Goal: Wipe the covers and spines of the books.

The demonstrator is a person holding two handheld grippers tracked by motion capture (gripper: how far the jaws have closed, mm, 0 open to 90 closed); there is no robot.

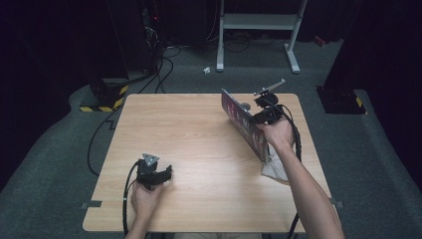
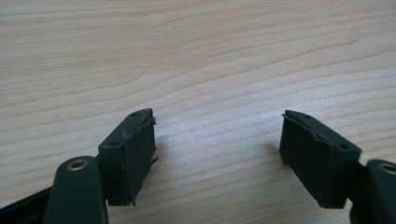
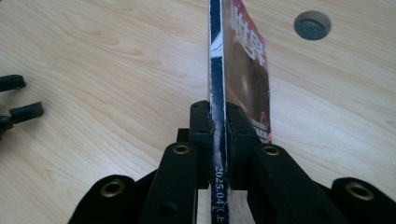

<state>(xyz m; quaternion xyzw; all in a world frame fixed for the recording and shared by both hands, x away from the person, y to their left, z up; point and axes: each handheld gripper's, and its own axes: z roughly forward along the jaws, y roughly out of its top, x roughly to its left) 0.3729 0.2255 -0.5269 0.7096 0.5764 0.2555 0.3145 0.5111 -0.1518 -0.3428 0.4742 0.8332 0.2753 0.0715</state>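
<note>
Magazine, thin, glossy, dark red cover with blue spine (image 3: 216,70): clamped by the spine between both black pads of right gripper (image 3: 217,140), standing on edge and reaching away from the jaws over the table; cover facing the gripper's right. Seen from above as a long dark slab (image 1: 244,124) raised at a slant beside right gripper (image 1: 263,115), lower end near a white sheet (image 1: 274,169).

Left gripper (image 2: 217,154): jaws spread wide, nothing between, bare light wooden tabletop (image 2: 196,56) just below; resting in left hand (image 1: 144,191) near the table's front.

Round grey cap (image 3: 312,25): set in tabletop, beyond and right of the clamped magazine.
</note>
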